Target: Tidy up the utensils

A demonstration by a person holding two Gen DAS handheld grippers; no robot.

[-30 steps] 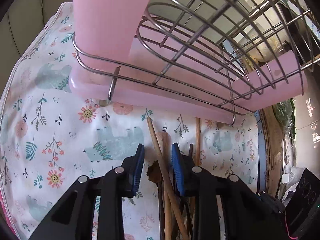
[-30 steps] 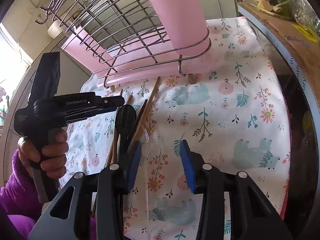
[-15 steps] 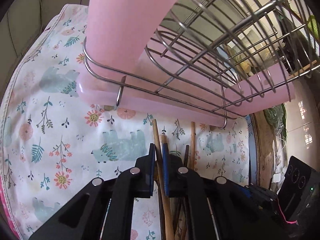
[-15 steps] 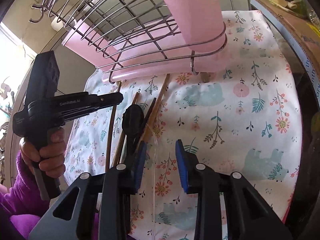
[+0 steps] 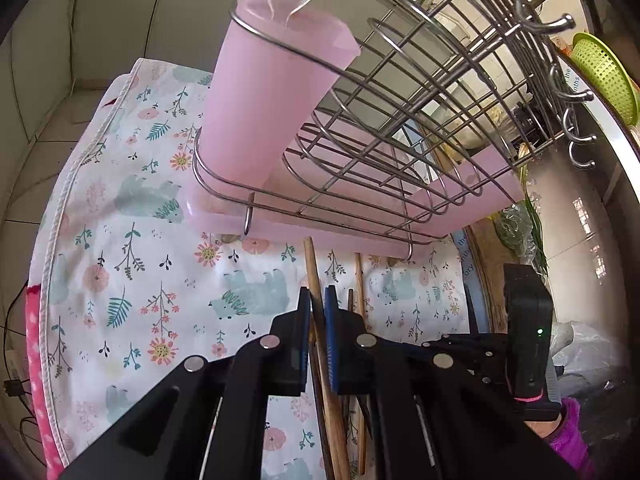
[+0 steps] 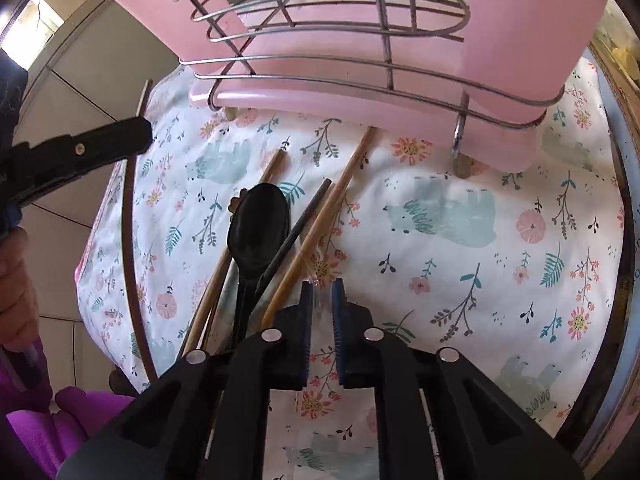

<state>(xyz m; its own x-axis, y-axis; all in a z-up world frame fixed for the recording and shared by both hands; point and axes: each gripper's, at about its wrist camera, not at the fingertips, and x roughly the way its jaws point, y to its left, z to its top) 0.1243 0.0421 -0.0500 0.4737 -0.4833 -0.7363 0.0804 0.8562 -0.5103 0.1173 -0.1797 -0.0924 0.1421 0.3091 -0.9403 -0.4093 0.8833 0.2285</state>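
Both grippers' jaws have just closed: left (image 5: 317,308) on a dark chopstick (image 5: 316,322), right (image 6: 321,300) too.

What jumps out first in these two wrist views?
A pink cup hangs in the wire rack, filling the top of both views. Below it, a black spoon lies among loose chopsticks on the flowered cloth. The left tongs, jaws just closed, pinch a single chopstick; the right tongs seem shut on a thin clear stick.

Left tongs (image 5: 317,312) are clamped shut; right tongs (image 6: 322,300), angled steeply down, have just closed, seemingly empty.
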